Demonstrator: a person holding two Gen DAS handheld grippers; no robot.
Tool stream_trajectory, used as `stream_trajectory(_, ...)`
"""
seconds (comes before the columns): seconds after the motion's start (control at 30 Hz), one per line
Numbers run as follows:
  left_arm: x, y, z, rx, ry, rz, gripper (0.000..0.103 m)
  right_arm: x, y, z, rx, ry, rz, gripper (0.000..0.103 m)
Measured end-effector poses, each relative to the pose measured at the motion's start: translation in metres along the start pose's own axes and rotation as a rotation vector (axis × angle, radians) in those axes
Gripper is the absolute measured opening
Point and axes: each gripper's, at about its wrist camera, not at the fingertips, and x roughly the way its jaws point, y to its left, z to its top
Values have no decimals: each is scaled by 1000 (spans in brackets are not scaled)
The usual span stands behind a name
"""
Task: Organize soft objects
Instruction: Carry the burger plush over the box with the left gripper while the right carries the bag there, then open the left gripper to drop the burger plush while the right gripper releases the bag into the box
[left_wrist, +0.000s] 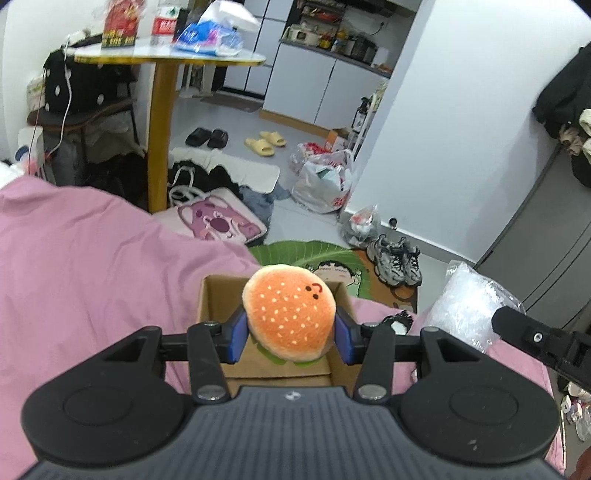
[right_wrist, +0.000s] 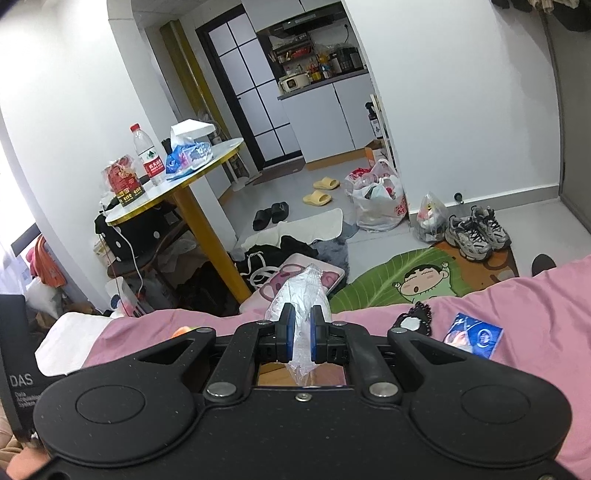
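Both grippers are clamped: the left gripper on one round plush burger (sesame-dotted bun) above one open cardboard box at the pink bedspread's far edge, the right gripper on one crinkly clear plastic bag.

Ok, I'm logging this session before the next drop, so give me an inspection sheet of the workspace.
Surface: pink bedcover, wrinkled.
Job's things: burger plush held above open cardboard box; clear plastic bag held.
Clutter: blue packet and small black-and-white item on the bedcover.
Grippers: left gripper shut on the plush; right gripper shut on the bag.
Cables: white cable hanging beside the round table.
Surroundings: floor with slippers, sneakers, filled bags; kitchen behind.
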Motion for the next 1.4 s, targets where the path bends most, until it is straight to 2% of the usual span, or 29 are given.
stream_trajectory(0.57, 55, 33, -1, -66, 95, 24, 47, 57, 29, -11, -33, 82, 23, 8)
stream_trajectory(0.77, 70, 49, 2, -134, 119, 20, 48, 68, 31, -13, -18, 95, 19, 8)
stream_trajectory(0.93, 72, 56, 4, -179, 129, -2, 55, 73, 32, -14, 3, 103, 22, 8)
stream_trajectory(1.1, 70, 58, 5, -195, 125, -19, 58, 77, 30, -18, 38, 112, 36, 8)
stream_trajectory(1.3, 55, 68, 7, -249, 51, -21, 59, 85, 32, -22, 53, 129, 56, 8)
stream_trajectory(1.4, 53, 71, 10, -260, 40, -8, 59, 91, 33, -25, 51, 143, 58, 8)
